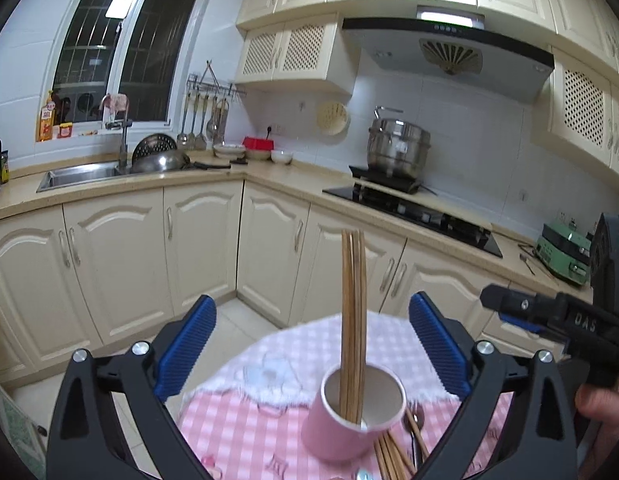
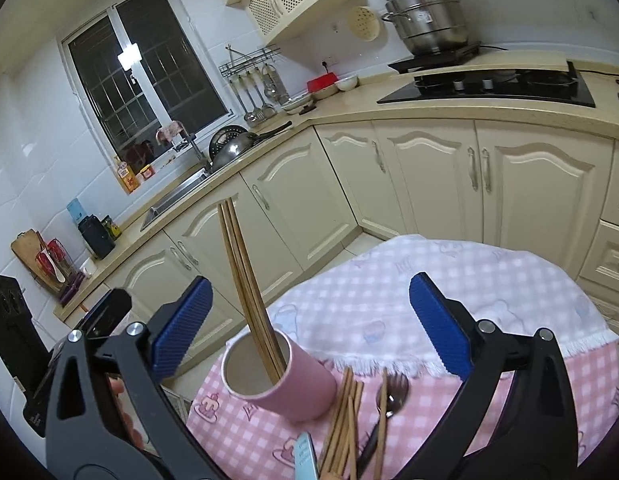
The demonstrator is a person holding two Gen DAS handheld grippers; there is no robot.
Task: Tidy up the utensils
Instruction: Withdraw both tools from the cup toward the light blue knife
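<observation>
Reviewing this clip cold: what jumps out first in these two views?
A pink cup holding upright wooden chopsticks stands on the pink checked tablecloth. Beside it lie more loose chopsticks and a metal spoon. Both the left gripper and right gripper are open, holding nothing.

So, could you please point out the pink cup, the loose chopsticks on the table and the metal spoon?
pink cup (image 2: 297, 392): right wrist view, outer wall.
loose chopsticks (image 2: 343, 420): right wrist view, mid-shafts.
metal spoon (image 2: 395, 394): right wrist view, bowl.

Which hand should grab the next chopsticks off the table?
Probably right: the loose chopsticks lie directly between the open right gripper fingers. The left gripper, also open, faces the pink cup.
</observation>
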